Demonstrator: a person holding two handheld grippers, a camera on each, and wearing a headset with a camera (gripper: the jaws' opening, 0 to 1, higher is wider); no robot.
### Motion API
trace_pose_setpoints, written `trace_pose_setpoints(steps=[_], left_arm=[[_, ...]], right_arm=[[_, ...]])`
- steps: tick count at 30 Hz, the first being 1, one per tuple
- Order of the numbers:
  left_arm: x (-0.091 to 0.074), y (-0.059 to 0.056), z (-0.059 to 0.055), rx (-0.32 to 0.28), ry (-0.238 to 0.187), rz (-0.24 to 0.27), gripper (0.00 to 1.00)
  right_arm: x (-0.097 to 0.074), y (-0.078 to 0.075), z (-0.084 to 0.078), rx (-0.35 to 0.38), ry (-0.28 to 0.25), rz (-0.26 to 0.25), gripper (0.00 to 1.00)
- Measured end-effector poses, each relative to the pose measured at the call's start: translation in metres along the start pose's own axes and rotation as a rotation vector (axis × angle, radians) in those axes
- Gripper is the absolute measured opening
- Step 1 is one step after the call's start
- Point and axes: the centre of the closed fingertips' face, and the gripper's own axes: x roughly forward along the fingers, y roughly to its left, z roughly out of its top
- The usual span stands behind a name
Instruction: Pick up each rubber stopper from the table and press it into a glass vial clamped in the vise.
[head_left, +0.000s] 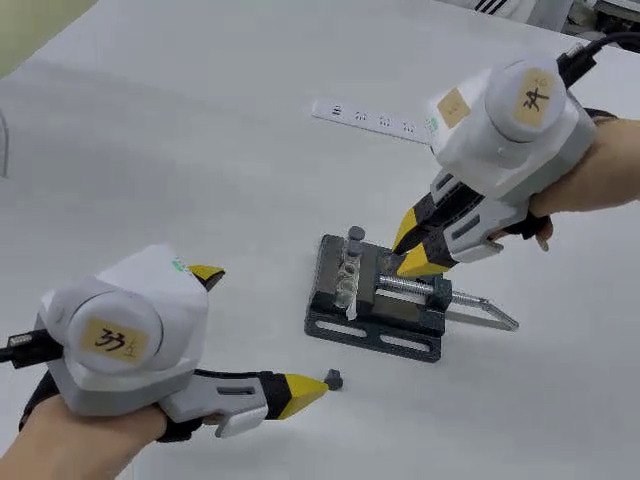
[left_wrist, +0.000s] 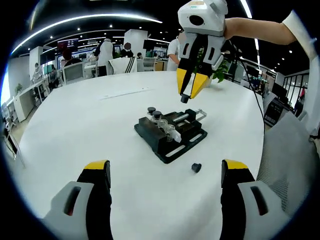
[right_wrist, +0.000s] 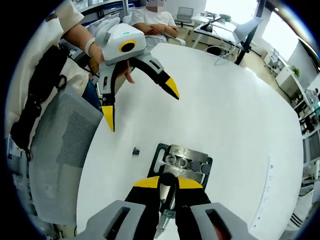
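A black vise sits mid-table and clamps a row of glass vials. Two vials carry dark stoppers; two stand with open mouths. My right gripper hovers just above the vise's screw side, shut on a dark rubber stopper. A loose stopper lies on the table in front of the vise. My left gripper is open, and the loose stopper lies just off one fingertip.
The vise's screw handle sticks out to the right. A white power strip lies farther back on the white table. A mesh chair stands at the table's edge. Seated and standing people are beyond the table.
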Motion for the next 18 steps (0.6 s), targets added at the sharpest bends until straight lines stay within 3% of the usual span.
trace_pose_setpoints(steps=[6, 18], left_arm=[[0.000, 0.001, 0.002, -0.008, -0.005, 0.007, 0.91], [0.000, 0.002, 0.003, -0.021, -0.008, 0.015, 0.90]], right_arm=[[0.010, -0.013, 0.003, -0.101, 0.023, 0.022, 0.05], [0.030, -0.020, 0.006, -0.192, 0.038, 0.069, 0.05]])
